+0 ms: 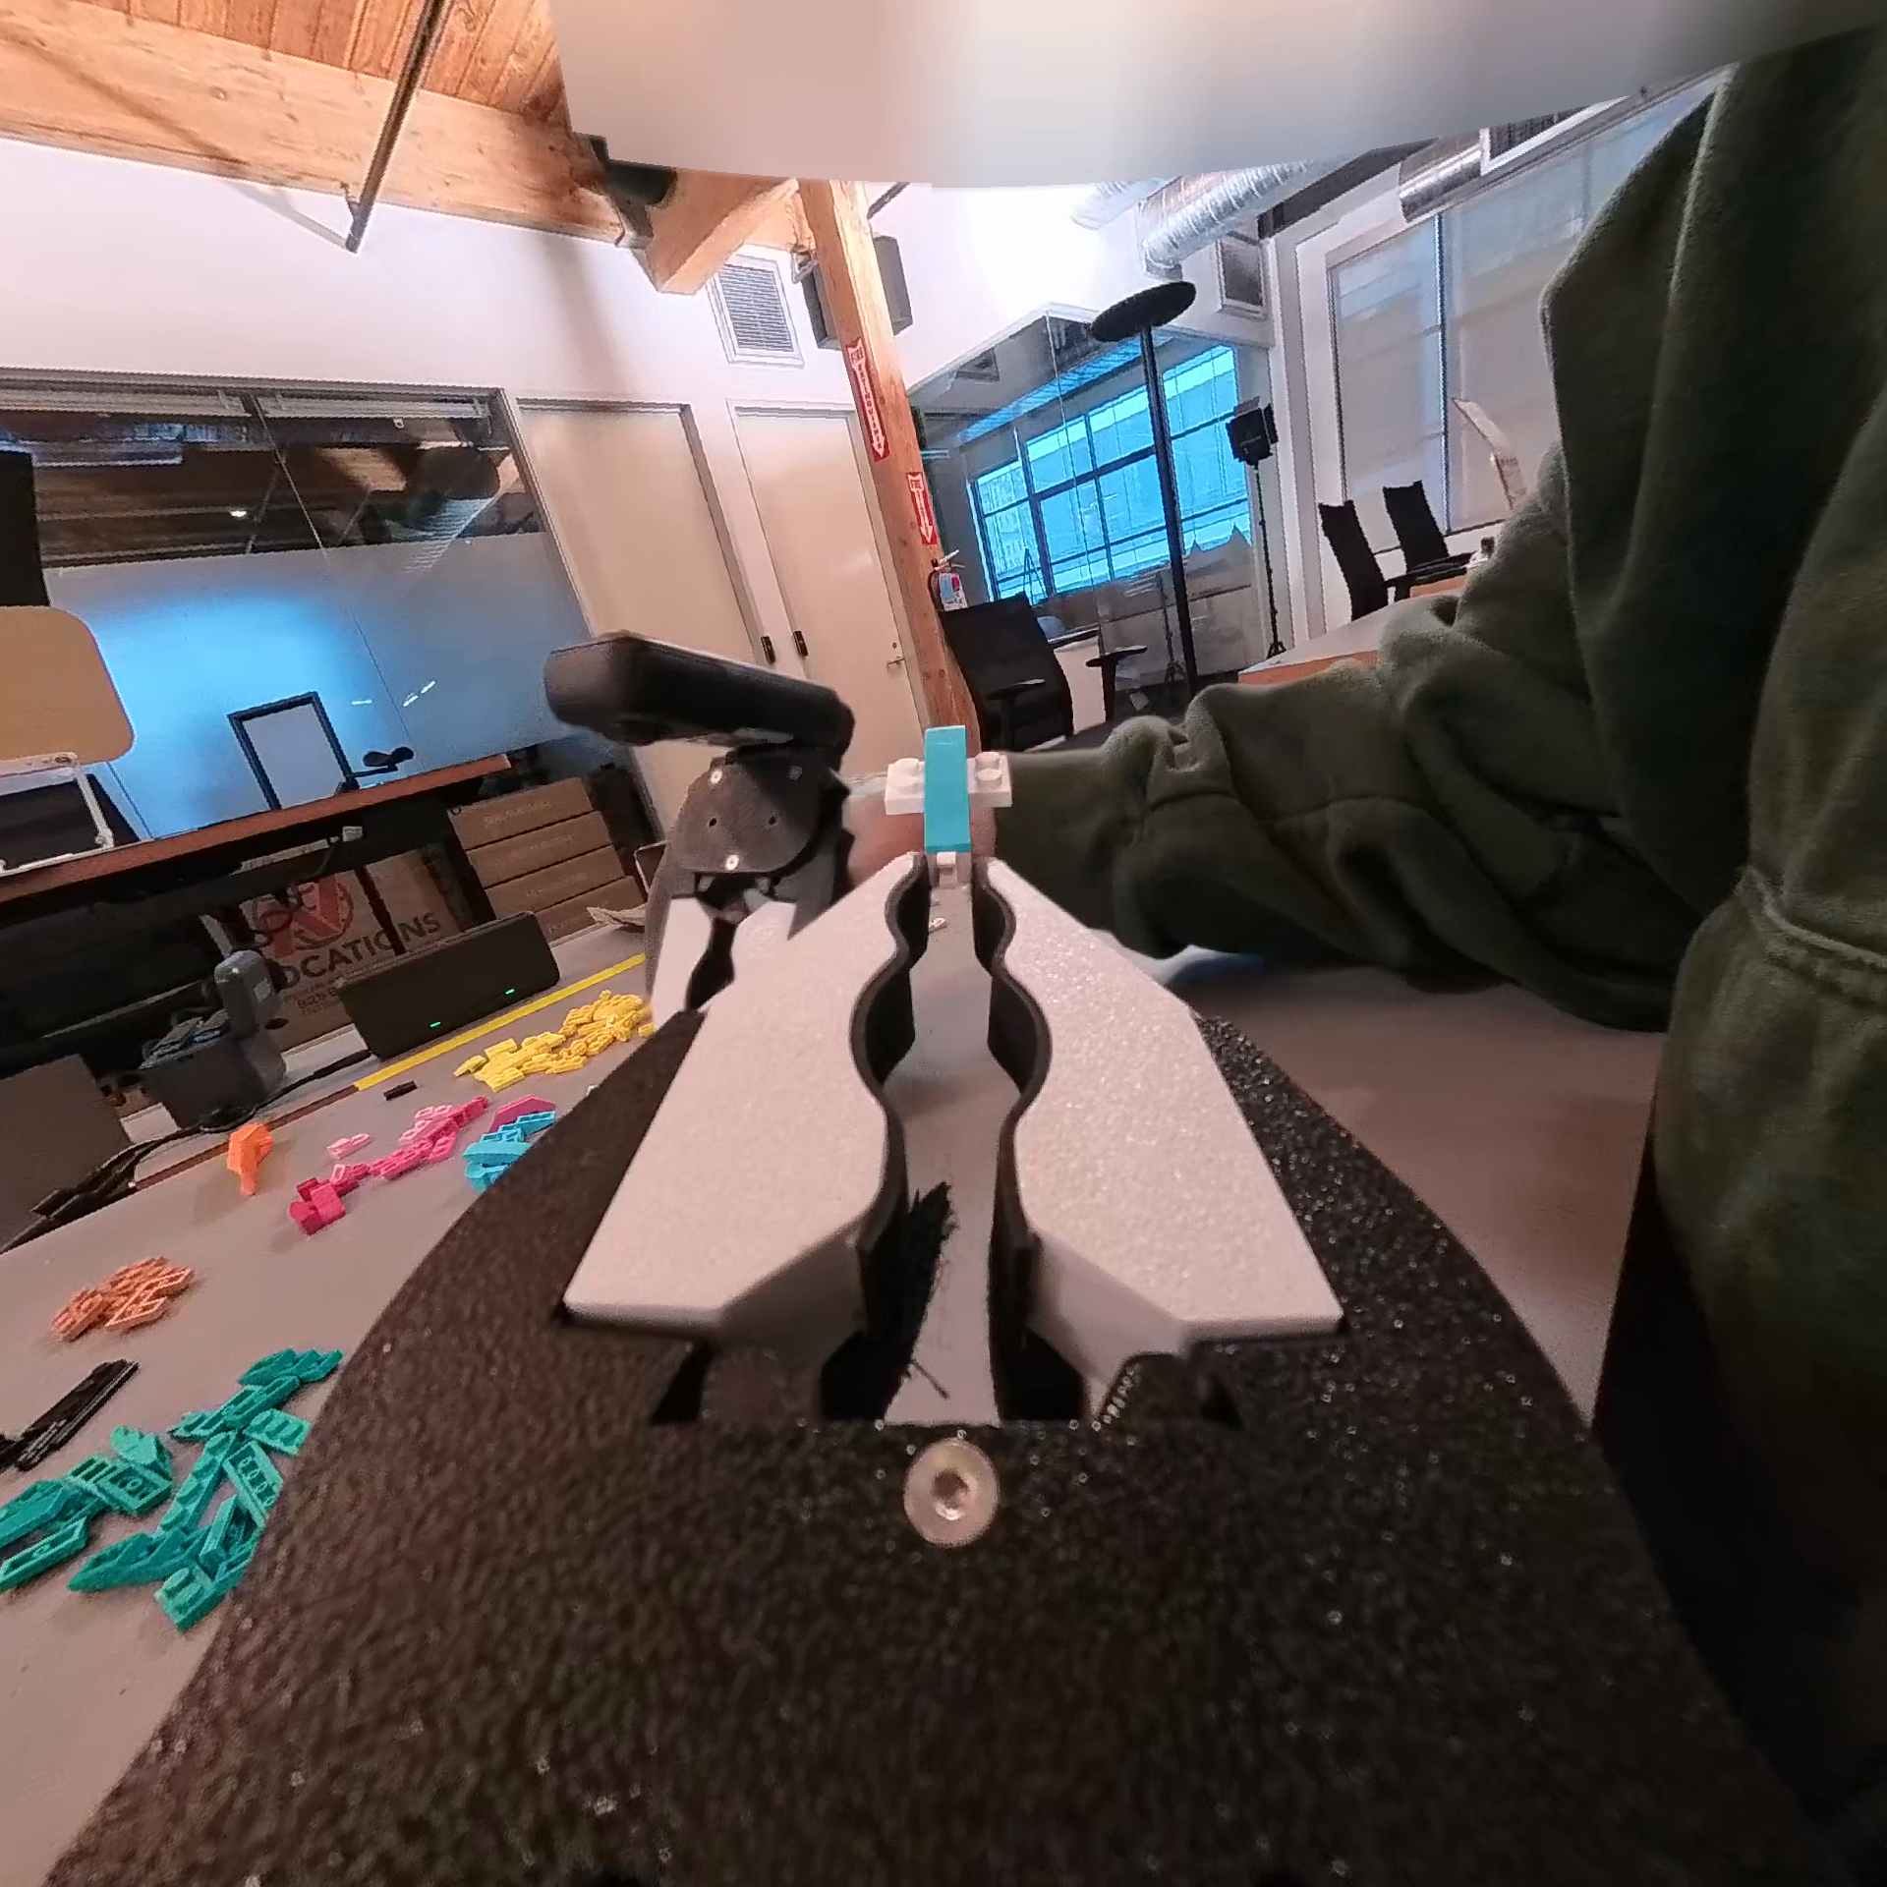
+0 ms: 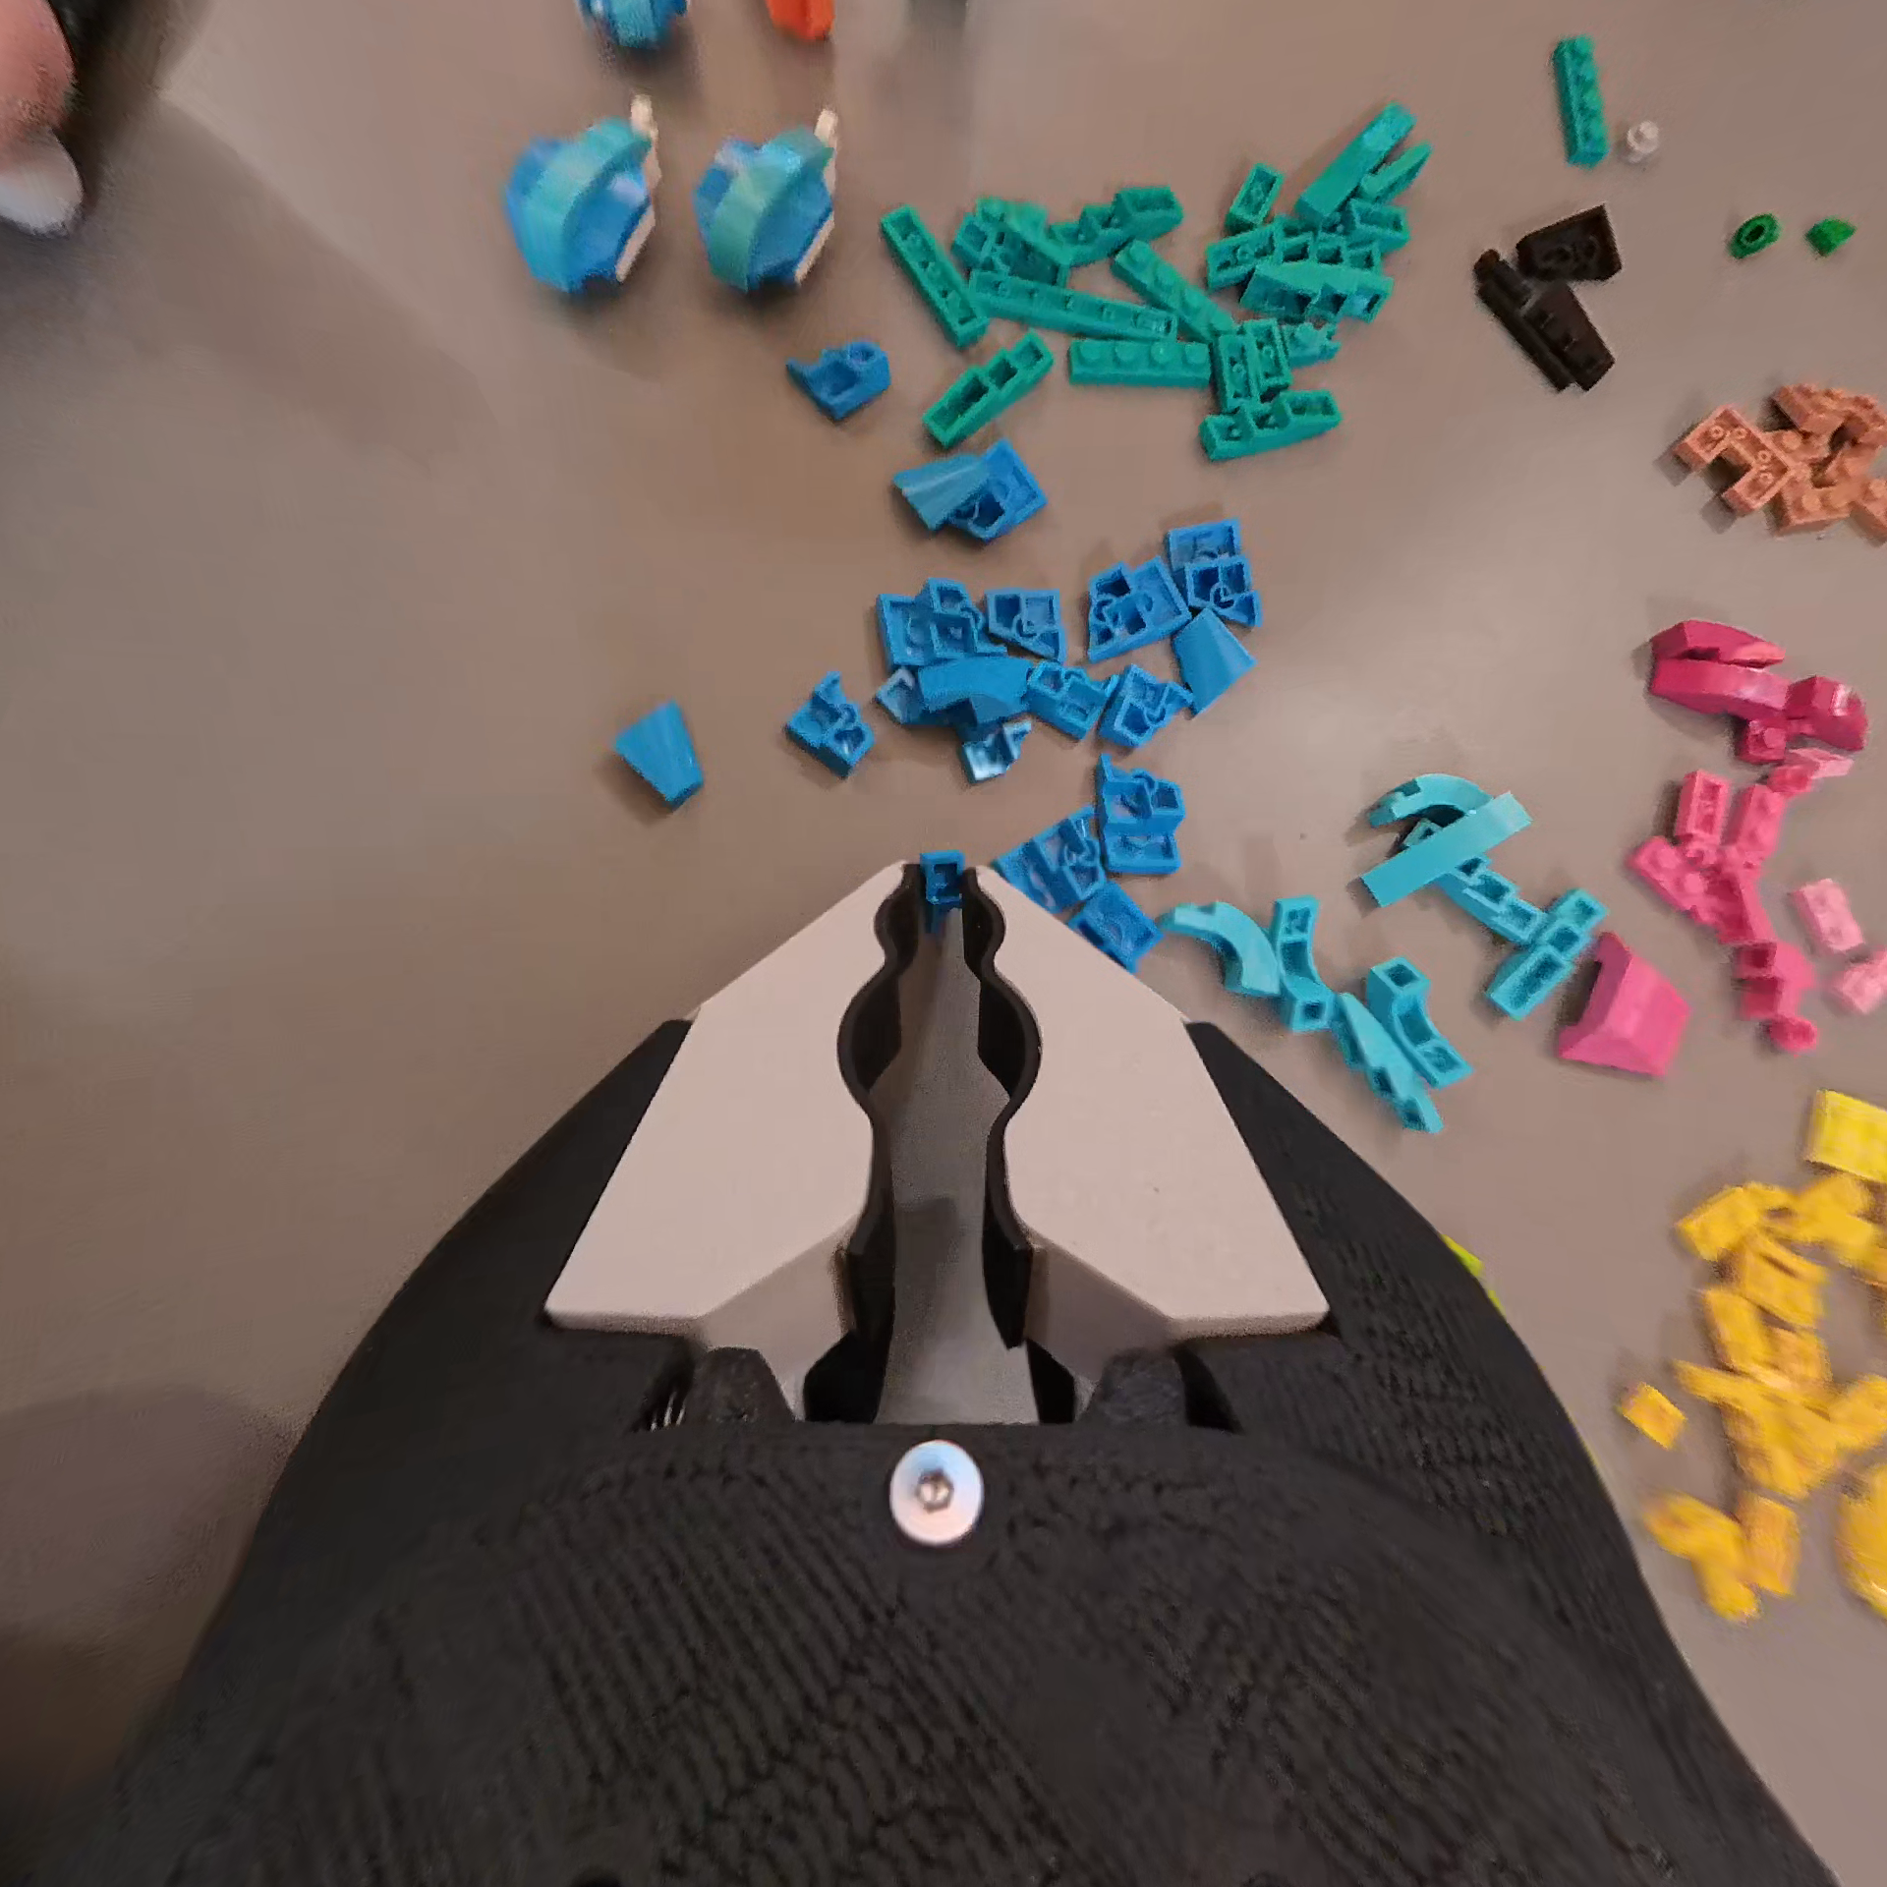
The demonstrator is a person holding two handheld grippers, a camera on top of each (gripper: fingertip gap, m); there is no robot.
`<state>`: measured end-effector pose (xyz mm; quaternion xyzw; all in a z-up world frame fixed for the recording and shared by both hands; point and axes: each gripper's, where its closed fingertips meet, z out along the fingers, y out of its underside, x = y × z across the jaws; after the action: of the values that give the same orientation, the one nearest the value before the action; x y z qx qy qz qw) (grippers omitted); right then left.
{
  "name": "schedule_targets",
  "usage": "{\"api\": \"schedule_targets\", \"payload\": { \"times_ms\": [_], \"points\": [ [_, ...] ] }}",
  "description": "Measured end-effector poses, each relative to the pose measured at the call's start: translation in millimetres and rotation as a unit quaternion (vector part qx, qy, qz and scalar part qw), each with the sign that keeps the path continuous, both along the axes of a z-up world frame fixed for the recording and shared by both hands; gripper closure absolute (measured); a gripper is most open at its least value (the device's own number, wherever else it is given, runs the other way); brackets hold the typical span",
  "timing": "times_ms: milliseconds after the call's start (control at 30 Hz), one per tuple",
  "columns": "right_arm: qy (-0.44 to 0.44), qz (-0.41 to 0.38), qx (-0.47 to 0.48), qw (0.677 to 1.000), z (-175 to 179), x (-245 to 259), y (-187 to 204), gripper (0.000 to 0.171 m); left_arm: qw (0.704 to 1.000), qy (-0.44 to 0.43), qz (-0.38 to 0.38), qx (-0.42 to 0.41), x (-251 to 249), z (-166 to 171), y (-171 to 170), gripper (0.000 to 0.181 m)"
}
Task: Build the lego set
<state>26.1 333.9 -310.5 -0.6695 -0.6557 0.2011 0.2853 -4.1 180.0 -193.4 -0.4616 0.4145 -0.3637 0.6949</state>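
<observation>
The step in hand, as I judge it, is adding a freshly picked piece to a small sub-assembly held in the air. The next move calls for bringing the two hand-held grippers together and lining the blue piece up over the studs of the held assembly before pressing.

Left first: the left hand-held gripper (image 1: 950, 868) is clenched on a small white-and-teal assembly (image 1: 948, 796), a teal upright piece crossed by a white studded plate. The fingertips pinch its lower white stub, and it stands clear of the desk (image 1: 1379, 1072), raised in front of a green sleeve (image 1: 1327, 848). Beyond it to the left, the other hand-held gripper shows dark and tilted over the yellow pile (image 1: 572, 1042).

On the right: the right hand-held gripper (image 2: 941, 886) is nearly closed, grasping a small blue brick (image 2: 941, 888) at the very tips of its fingers. It hangs over the desk just beside the blue pile (image 2: 1062, 654). Farther out lie two finished blue rounded builds (image 2: 674, 204), a teal-green pile (image 2: 1174, 296), light-blue curved pieces (image 2: 1430, 919), pink pieces (image 2: 1736, 817) and yellow pieces (image 2: 1777, 1379).
</observation>
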Motion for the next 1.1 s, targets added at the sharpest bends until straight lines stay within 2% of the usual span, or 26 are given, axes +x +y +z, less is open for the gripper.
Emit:
{"api": "schedule_targets", "payload": {
  "times_ms": [33,133,200,300,500,600,667,933,1000,1100],
  "points": [
    [-0.023,0.009,0.023,0.999,0.2,5.0,-1.0,0.165,1.0,0.0,0.0,0.0,0.1,-0.1,0.2,0.176],
    [-0.104,0.028,0.112,0.988,3.5,20.0,-1.0,0.165,1.0,-0.002,0.002,-0.002,-0.4,0.2,1.1,0.176],
    [-0.12,0.044,0.141,0.982,8.2,22.2,-8.6,0.165,1.0,-0.003,0.003,-0.005,-0.9,0.4,2.2,0.176],
    [-0.089,0.049,0.095,0.99,8.6,22.5,-28.9,0.162,1.0,-0.003,0.004,-0.007,-0.8,0.3,3.1,0.176],
    [0.012,-0.01,-0.006,1.0,3.7,37.2,-43.0,0.143,1.0,-0.002,0.004,-0.005,-0.5,-0.1,2.7,0.177],
    [0.081,-0.051,-0.05,0.994,7.1,34.9,-44.4,0.145,1.0,0.0,0.004,-0.003,0.1,-0.5,2.3,0.177],
    [0.096,-0.057,-0.042,0.993,5.1,32.9,-44.0,0.148,1.0,0.001,0.004,-0.002,0.4,-0.6,2.1,0.176],
    [0.09,-0.026,-0.038,0.995,-4.6,18.1,-39.1,0.155,1.0,0.003,0.004,-0.001,1.2,-1.1,2.1,0.176],
    [0.087,-0.01,-0.032,0.996,-4.9,14.7,-41.7,0.161,1.0,0.003,0.004,-0.001,1.1,-1.0,2.2,0.177],
    [0.063,0.021,0.037,0.997,-4.5,14.8,-46.7,0.166,1.0,0.002,0.004,-0.002,1.1,-0.8,2.8,0.176]
  ]
}}
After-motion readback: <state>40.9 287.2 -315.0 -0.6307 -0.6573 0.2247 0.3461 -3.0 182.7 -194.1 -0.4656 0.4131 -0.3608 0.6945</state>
